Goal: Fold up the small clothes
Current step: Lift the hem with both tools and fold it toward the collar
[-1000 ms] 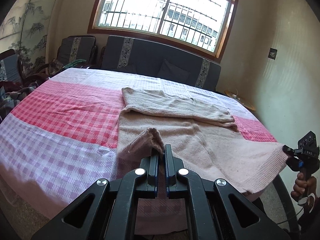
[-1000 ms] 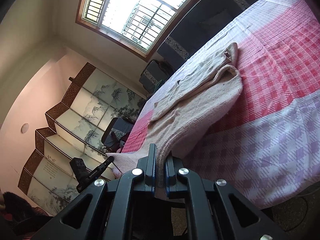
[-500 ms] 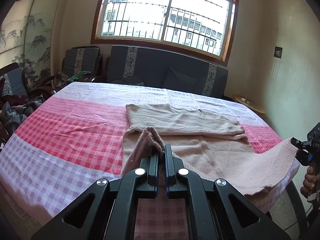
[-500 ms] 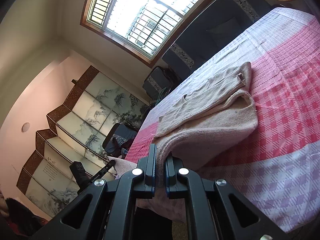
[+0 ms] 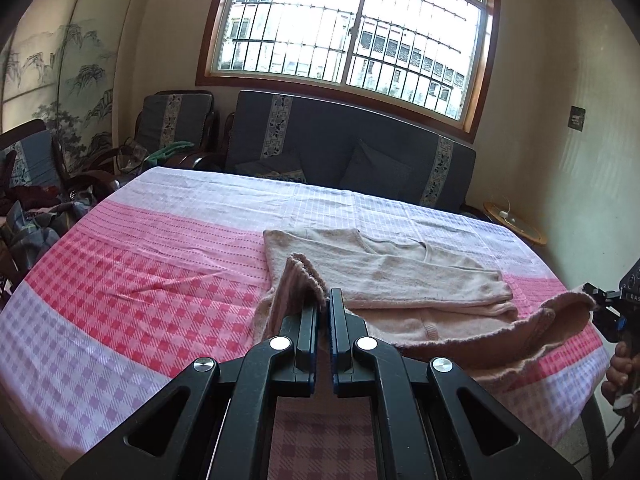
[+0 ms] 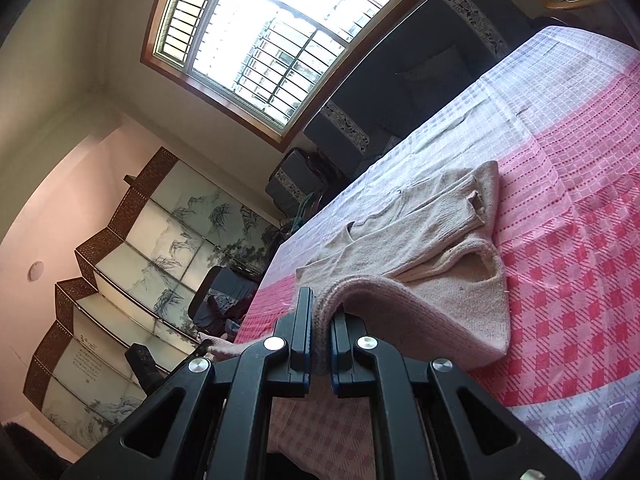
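Behind both hand-held grippers, sweater [image 5: 400, 276] hem hidden

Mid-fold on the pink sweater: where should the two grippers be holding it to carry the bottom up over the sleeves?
By the ribbed hem of the sweater, one corner each, coming from the near table edge. The left gripper and right gripper already pinch those corners; the hem between them sags only slightly, so it looks set to fold evenly.

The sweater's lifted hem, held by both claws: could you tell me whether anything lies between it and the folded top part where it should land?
Nothing visible does. The left claw and right claw pinch the hem of the sweater; only its own flat fabric and the checked bedspread lie ahead.
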`<state>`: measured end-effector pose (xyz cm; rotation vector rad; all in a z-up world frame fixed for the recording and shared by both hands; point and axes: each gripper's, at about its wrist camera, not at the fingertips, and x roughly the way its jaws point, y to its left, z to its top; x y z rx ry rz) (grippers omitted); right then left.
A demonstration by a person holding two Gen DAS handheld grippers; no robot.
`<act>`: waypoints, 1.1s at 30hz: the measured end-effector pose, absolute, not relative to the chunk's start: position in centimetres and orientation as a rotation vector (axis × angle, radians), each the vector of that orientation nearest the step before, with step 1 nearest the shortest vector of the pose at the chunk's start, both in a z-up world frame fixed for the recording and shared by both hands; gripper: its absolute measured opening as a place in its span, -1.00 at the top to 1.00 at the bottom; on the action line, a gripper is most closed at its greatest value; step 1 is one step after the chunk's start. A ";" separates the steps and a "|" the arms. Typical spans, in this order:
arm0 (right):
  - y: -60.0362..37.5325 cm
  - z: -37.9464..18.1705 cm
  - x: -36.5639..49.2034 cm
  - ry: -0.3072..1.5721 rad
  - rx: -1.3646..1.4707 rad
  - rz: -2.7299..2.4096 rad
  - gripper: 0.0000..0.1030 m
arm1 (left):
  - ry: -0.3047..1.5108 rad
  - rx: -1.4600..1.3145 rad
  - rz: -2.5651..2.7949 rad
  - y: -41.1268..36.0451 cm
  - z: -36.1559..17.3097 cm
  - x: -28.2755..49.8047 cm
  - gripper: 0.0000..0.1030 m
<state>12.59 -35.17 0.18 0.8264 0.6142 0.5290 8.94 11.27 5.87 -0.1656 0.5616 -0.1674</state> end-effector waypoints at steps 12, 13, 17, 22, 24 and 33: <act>-36.0 -1.7 20.4 0.662 0.842 0.463 0.86 | 0.612 -0.202 -0.091 11.1 4.3 17.5 0.91; -36.0 -1.8 21.1 0.665 0.844 0.461 0.86 | 0.617 -0.200 -0.085 11.0 4.2 18.4 0.91; -36.1 -2.3 23.9 0.675 0.847 0.450 0.86 | 0.633 -0.181 -0.054 10.5 3.5 21.6 0.91; -36.4 -2.9 27.0 0.677 0.871 0.436 0.86 | 0.639 -0.147 -0.021 9.8 3.2 25.5 0.91; -36.7 -3.3 28.3 0.677 0.891 0.425 0.86 | 0.633 -0.131 -0.008 9.6 3.0 27.0 0.91; -38.0 -7.1 32.6 0.712 0.978 0.362 0.86 | 0.633 -0.064 0.048 8.6 1.5 32.5 0.93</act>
